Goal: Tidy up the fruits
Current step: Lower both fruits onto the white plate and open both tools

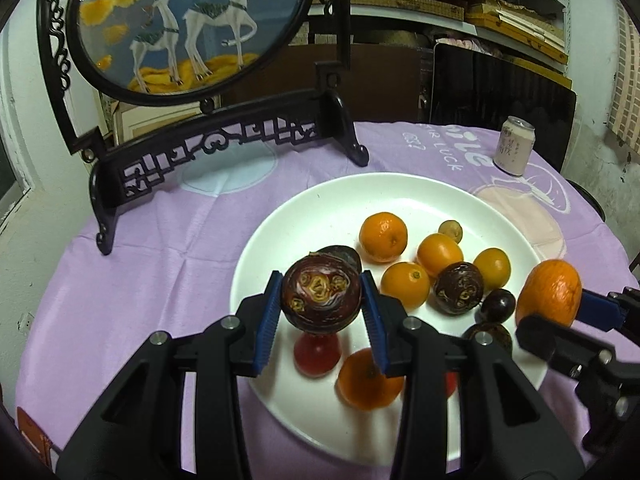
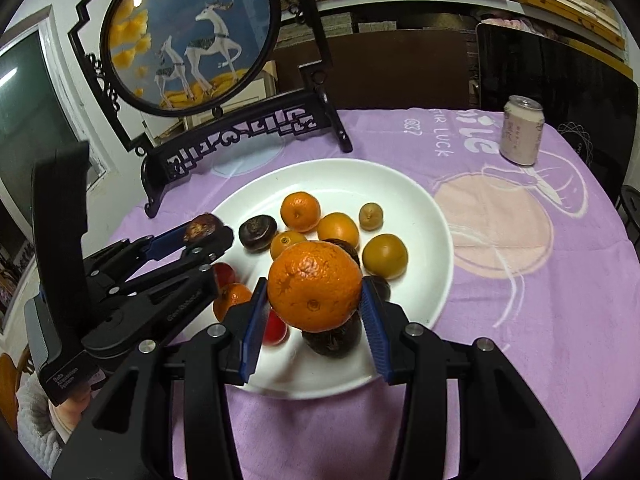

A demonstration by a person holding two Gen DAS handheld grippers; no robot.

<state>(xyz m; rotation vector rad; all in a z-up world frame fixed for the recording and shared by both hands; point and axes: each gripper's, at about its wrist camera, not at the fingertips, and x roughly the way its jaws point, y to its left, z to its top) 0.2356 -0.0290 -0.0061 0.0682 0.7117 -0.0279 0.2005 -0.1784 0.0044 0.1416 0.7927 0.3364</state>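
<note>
A dark patterned passion fruit (image 1: 320, 294) and a mandarin (image 2: 315, 285) are held above the fruit-filled white plate (image 1: 304, 208).

L gripper (image 1: 320, 312): blue pads clamped on dark passion fruit (image 1: 320, 294), held raised, pointing fwd and down. R gripper (image 2: 316, 316): pads closed on orange (image 2: 314, 284), also lifted, just right of L. Contact on R's far pad probably firm, partly hidden.
</note>
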